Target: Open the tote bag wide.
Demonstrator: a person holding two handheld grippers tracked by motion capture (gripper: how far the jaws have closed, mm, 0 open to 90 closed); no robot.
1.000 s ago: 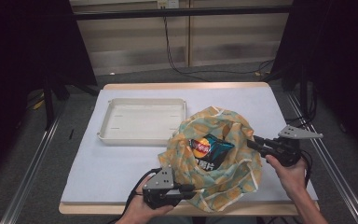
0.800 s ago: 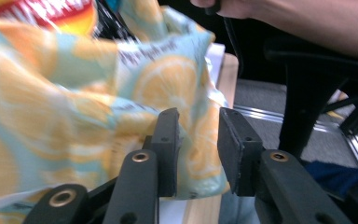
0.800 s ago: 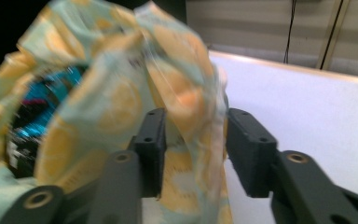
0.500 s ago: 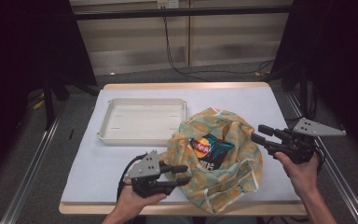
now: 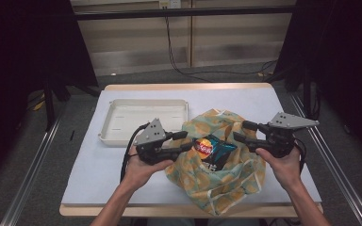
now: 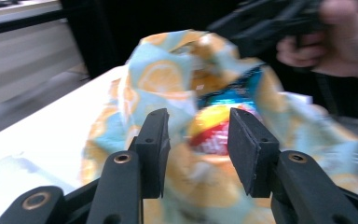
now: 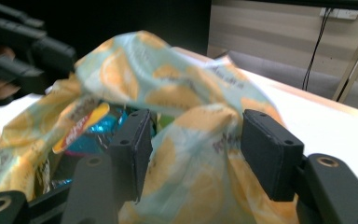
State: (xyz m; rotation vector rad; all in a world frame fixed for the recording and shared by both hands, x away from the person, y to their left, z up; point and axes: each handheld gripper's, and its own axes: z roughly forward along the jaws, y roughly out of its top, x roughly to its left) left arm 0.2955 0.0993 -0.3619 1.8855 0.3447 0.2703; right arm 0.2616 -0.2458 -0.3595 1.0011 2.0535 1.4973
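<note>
High view: you hold the left tool point(image 5: 183, 141) and the right tool point(image 5: 242, 131) on either side of a lemon-print fabric bag point(image 5: 217, 181) that lies slumped on the worktop point(image 5: 89, 179), just right of the white tray point(image 5: 143, 120). A snack packet point(image 5: 210, 149) shows in the bag's open mouth. Both tools are released and grasp nothing; their jaws have just been opening, with the cloth let go. The step looks like spreading the bag's mouth around the packet, so when you take the rim again, grip cloth only, one tool on each side of the mouth, and keep the pads off the foil.

Left gripper view: the left tool point(image 6: 198, 135) stands parted above the bag point(image 6: 154, 79), its jaws clear of the cloth; the packet point(image 6: 214, 128) shows beyond the gap. Motion blur softens the print, and your other hand point(image 6: 342, 44) is cut off at the frame's edge.

Right gripper view: the right tool point(image 7: 196, 149) is parted too, a fold of the bag point(image 7: 182, 88) rising in front of it. The packet point(image 7: 86, 126) peeks out left of that fold, its label hard to read; the rest of the bag's inside is hidden.
</note>
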